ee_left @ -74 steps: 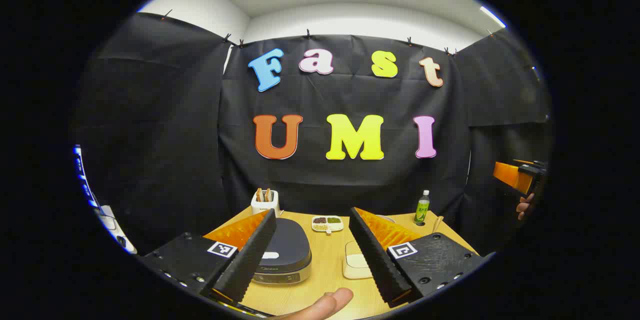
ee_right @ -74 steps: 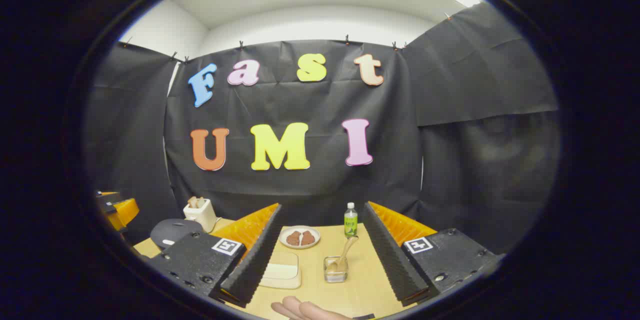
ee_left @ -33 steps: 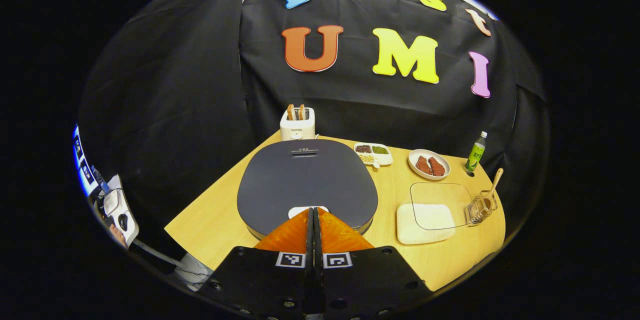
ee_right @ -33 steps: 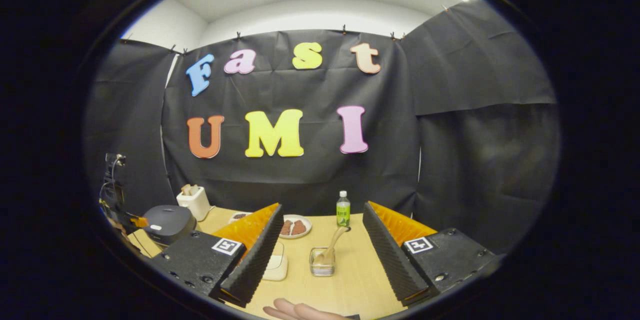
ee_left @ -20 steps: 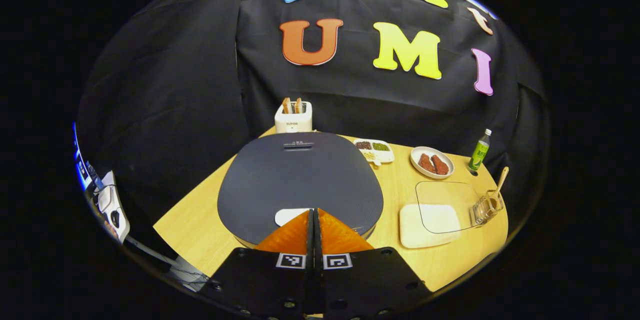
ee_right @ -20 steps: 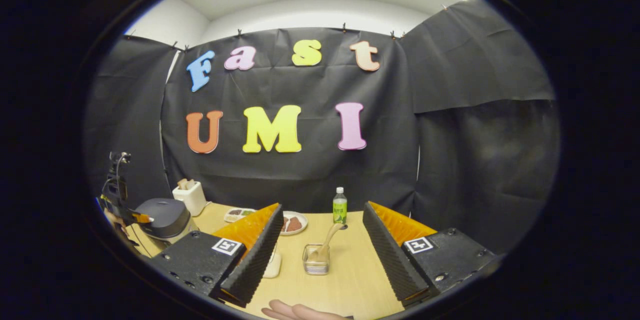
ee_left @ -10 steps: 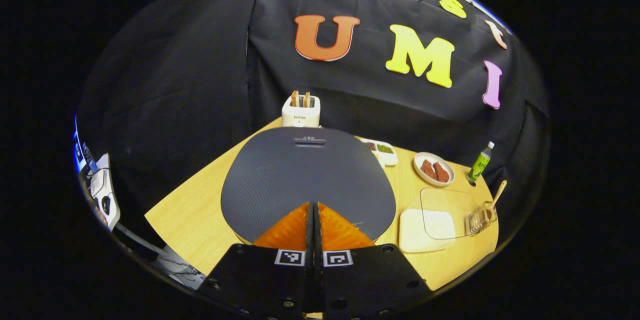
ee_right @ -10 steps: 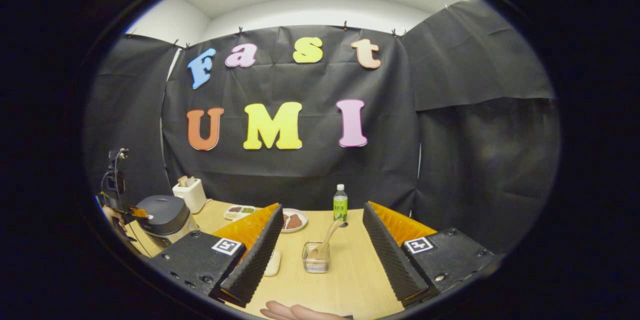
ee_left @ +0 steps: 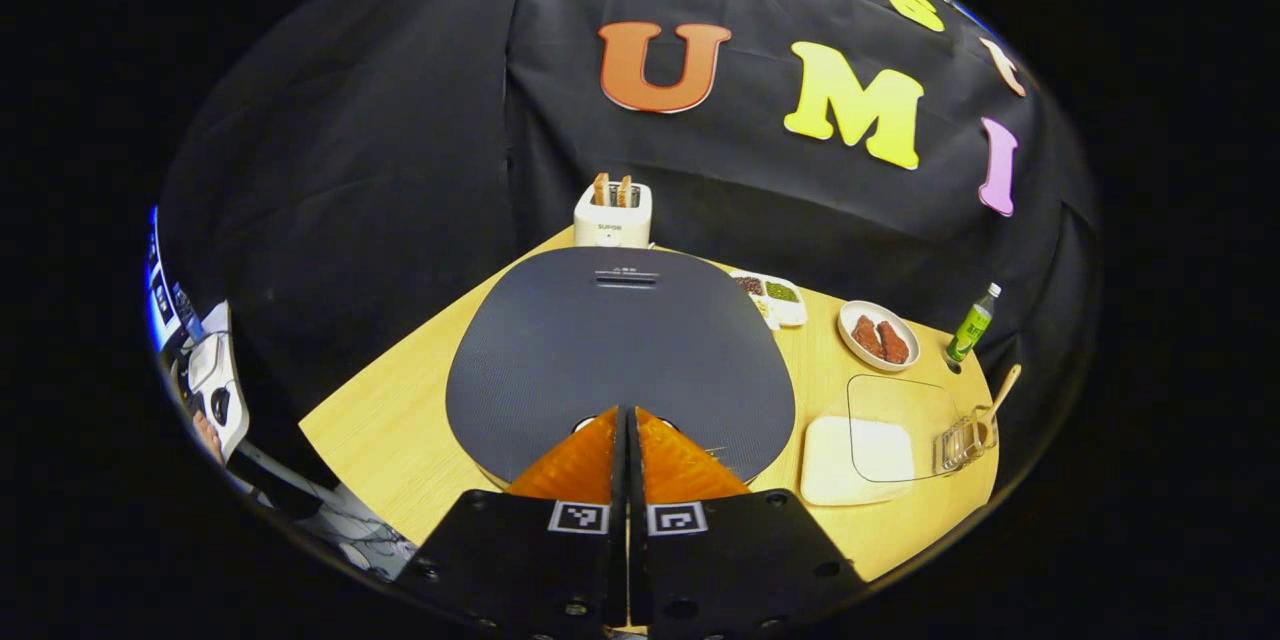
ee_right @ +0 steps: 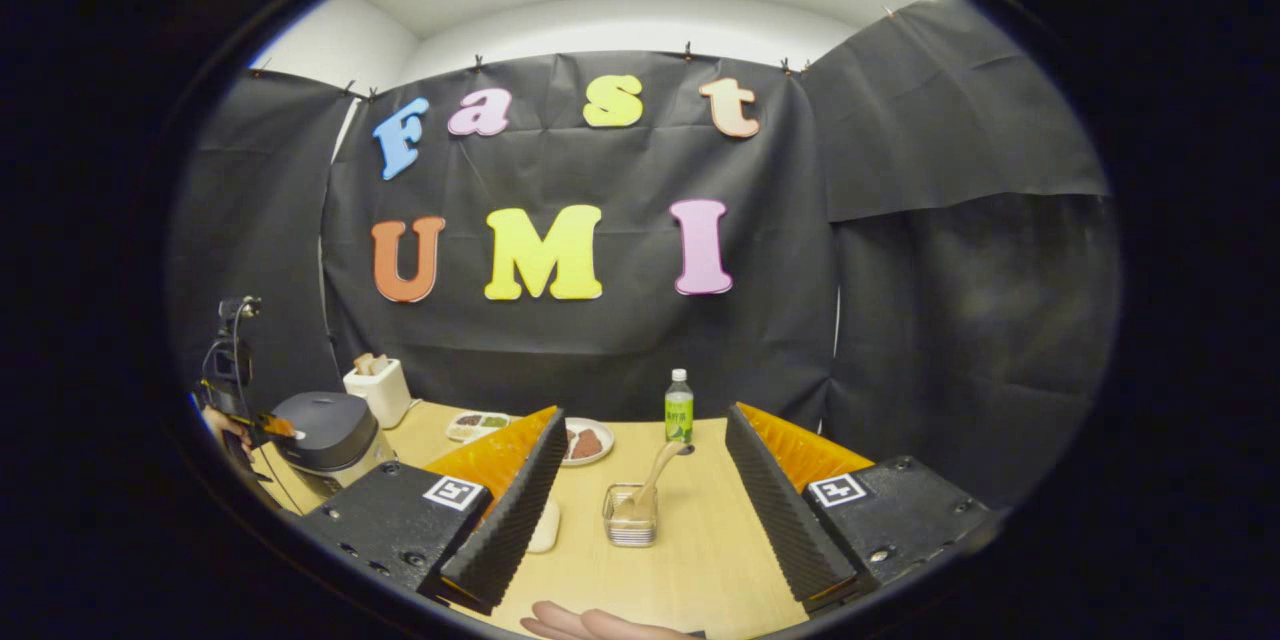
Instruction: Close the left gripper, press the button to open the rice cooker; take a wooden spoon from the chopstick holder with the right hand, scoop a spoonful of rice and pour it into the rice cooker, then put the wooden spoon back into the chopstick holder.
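The dark rice cooker (ee_left: 620,340) stands with its lid down at the table's left. My left gripper (ee_left: 628,412) is shut, its tips resting on the pale button at the lid's front edge, which they mostly hide. From the right gripper view the left gripper (ee_right: 272,426) shows at the front of the rice cooker (ee_right: 328,428). A wooden spoon (ee_right: 657,476) leans in the clear chopstick holder (ee_right: 630,518), a little beyond my open right gripper (ee_right: 643,412). The same wooden spoon (ee_left: 1001,390) and chopstick holder (ee_left: 960,440) sit at the table's right edge. The rice box (ee_left: 858,448) has a clear lid.
A white toaster (ee_left: 612,215) with bread stands behind the cooker. A divided dish of beans (ee_left: 770,296), a plate of meat (ee_left: 880,340) and a green bottle (ee_left: 972,325) line the back of the wooden table (ee_left: 400,440). A hand (ee_right: 600,625) shows below my right gripper.
My left gripper has shut and come down onto the cooker's front button, now nearly covered by its tips. The lid stays down. My right gripper stays open and has barely moved.
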`<state>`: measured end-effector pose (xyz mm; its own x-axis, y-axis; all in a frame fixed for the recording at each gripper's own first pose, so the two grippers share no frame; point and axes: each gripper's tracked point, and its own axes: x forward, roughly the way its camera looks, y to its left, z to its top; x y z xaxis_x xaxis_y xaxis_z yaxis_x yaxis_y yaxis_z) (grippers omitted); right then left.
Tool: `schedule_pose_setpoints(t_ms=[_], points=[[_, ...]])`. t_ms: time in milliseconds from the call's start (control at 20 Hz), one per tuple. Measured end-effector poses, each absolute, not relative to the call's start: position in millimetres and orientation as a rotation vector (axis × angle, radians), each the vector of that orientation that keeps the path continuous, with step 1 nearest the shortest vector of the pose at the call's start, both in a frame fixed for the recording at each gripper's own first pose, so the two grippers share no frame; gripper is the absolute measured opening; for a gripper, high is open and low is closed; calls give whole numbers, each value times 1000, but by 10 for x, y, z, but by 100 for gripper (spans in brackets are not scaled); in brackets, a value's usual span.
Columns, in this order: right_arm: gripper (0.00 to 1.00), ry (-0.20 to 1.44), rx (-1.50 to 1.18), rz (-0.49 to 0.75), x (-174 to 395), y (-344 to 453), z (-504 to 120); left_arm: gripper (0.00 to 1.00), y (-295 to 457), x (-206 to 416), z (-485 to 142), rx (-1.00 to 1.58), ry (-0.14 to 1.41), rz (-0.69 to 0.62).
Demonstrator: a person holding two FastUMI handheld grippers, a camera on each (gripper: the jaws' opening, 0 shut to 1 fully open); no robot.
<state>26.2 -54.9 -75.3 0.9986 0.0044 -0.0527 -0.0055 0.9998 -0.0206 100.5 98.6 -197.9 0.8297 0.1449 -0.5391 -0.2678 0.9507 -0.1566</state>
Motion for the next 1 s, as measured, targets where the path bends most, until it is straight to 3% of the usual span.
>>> schedule_pose_setpoints(t_ms=[100, 250, 300, 400, 650, 1000], points=[[99, 70, -12, 4, 279, -550, -807, 16, 814, 1013, -1562, -279, 449, 138], [100, 75, -15, -5, 350, -590, -850, 100, 884, 883, -888, -246, 281, 161], [100, 74, -24, -13, 386, -618, -874, 94, 848, 769, -899, -238, 307, 157], [100, 86, -13, -26, 472, -654, -956, 95, 749, 583, -825, -201, 335, 126], [100, 143, 28, -34, 809, -732, -1281, 95, 766, 246, -537, -82, 222, 118], [100, 226, 29, -39, 1589, -866, -1921, 95, 814, -328, -150, -119, 49, 100]])
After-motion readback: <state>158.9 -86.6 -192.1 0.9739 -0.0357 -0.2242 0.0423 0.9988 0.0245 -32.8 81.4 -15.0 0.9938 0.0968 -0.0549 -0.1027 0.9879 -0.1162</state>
